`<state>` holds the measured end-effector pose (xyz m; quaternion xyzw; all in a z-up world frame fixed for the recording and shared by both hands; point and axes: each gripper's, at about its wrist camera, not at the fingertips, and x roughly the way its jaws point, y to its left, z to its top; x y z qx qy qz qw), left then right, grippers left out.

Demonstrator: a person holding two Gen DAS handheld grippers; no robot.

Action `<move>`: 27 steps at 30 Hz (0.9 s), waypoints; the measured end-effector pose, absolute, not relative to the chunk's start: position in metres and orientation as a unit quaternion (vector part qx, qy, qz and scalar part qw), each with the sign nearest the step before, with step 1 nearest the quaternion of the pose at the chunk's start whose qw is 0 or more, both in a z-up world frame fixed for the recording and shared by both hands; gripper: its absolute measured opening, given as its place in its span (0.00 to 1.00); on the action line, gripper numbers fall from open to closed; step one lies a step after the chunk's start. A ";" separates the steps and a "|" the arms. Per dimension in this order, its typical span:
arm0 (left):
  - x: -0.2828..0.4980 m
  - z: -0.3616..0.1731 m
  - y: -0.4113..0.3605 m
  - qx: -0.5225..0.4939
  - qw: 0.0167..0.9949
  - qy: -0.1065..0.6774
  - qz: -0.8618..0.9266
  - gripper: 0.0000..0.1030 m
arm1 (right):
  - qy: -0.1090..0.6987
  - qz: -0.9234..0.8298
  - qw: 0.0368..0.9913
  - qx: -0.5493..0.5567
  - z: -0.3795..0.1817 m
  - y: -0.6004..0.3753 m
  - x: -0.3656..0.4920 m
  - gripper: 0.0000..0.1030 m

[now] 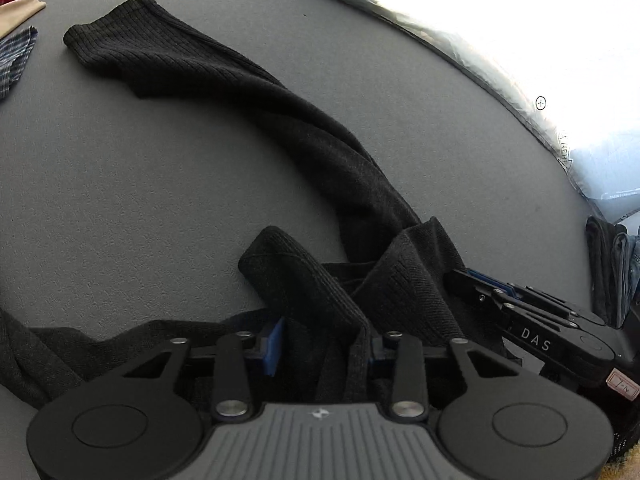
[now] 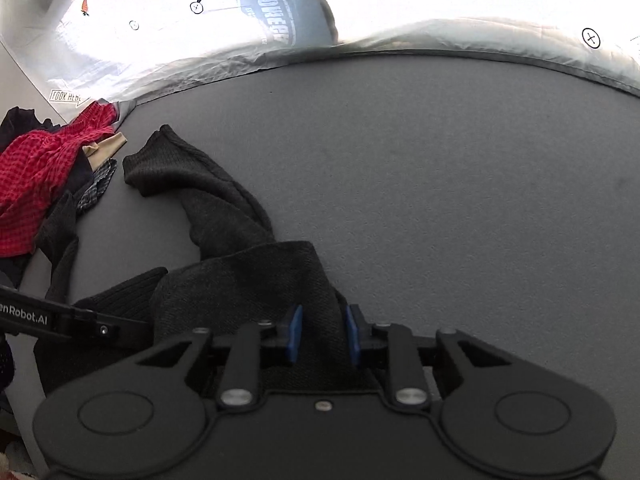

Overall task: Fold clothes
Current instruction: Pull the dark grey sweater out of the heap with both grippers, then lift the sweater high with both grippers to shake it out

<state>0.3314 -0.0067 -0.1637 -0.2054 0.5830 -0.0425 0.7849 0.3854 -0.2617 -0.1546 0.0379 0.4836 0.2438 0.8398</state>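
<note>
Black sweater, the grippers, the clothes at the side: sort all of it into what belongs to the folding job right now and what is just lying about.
In the job:
- black sweater, spread on the grey table
- left gripper, shut on the black sweater
- right gripper, shut on the black sweater

Lying about:
- red checked garment
- tan cloth
- plaid cloth
- printed sheet

place: home bedroom | cues: printed bedsheet; pile of clothes

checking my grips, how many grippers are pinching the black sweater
2: the left gripper holds black sweater fabric near its cuff; the right gripper clamps a fold beside it.
</note>
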 end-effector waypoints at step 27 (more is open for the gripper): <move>0.240 0.183 -0.117 -0.083 0.984 0.087 -0.130 0.04 | -0.046 0.015 0.999 -0.014 0.133 -0.391 0.289 0.03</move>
